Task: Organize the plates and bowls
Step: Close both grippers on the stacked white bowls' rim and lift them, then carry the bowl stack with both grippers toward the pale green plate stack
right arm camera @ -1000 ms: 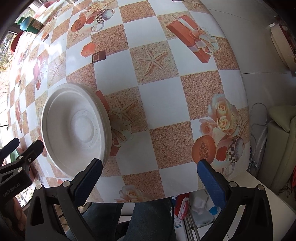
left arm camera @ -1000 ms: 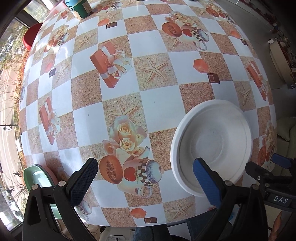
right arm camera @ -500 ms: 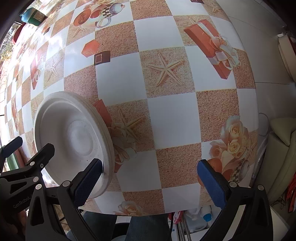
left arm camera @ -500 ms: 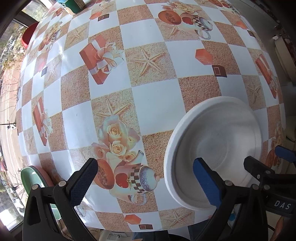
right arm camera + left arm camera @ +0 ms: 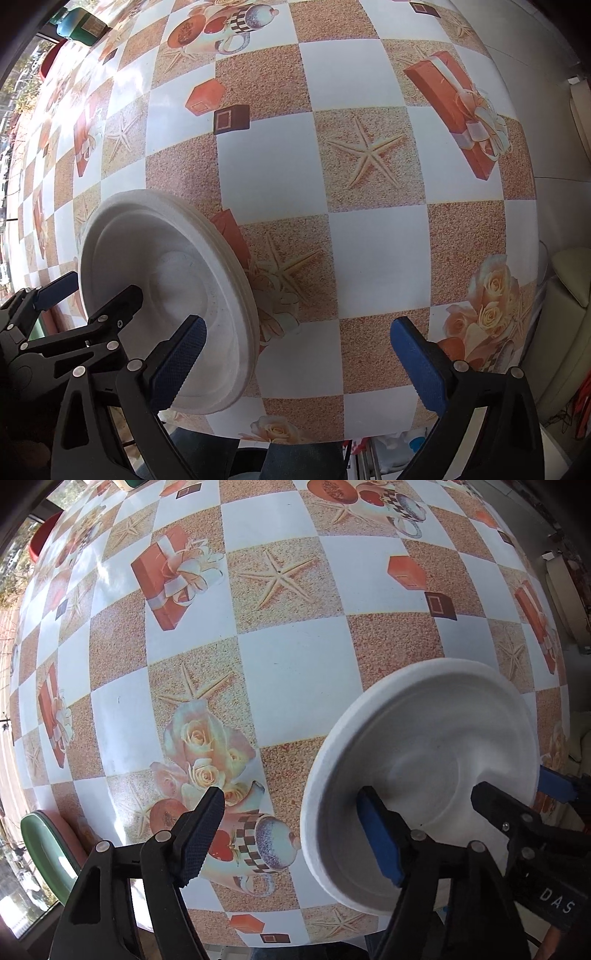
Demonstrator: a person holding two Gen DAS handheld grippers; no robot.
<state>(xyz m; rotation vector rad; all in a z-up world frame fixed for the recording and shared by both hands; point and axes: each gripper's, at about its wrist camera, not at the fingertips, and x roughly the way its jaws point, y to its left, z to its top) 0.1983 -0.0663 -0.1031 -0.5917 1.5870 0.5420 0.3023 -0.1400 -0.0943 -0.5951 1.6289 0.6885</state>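
A stack of white paper plates [image 5: 436,746] lies near the front edge of the patterned table [image 5: 295,679]; it also shows in the right wrist view [image 5: 162,273]. My left gripper [image 5: 295,834] is open, its left finger over the table and its right finger over the plate's near side. My right gripper [image 5: 295,354] is open, its left finger over the plate's near right rim and its right finger over the table. Each gripper's fingers show in the other's view, over the plate. Neither holds anything.
A green plate on a pink one [image 5: 48,845] sits at the table's near left edge. A teal can [image 5: 79,26] and a red bowl [image 5: 42,542] stand far back left. A cream sofa [image 5: 565,295] is beyond the table's right edge.
Both grippers have moved forward and lower toward the white plates, which now look larger. Their fingers now overlap the plate's near rim. Both stay open.
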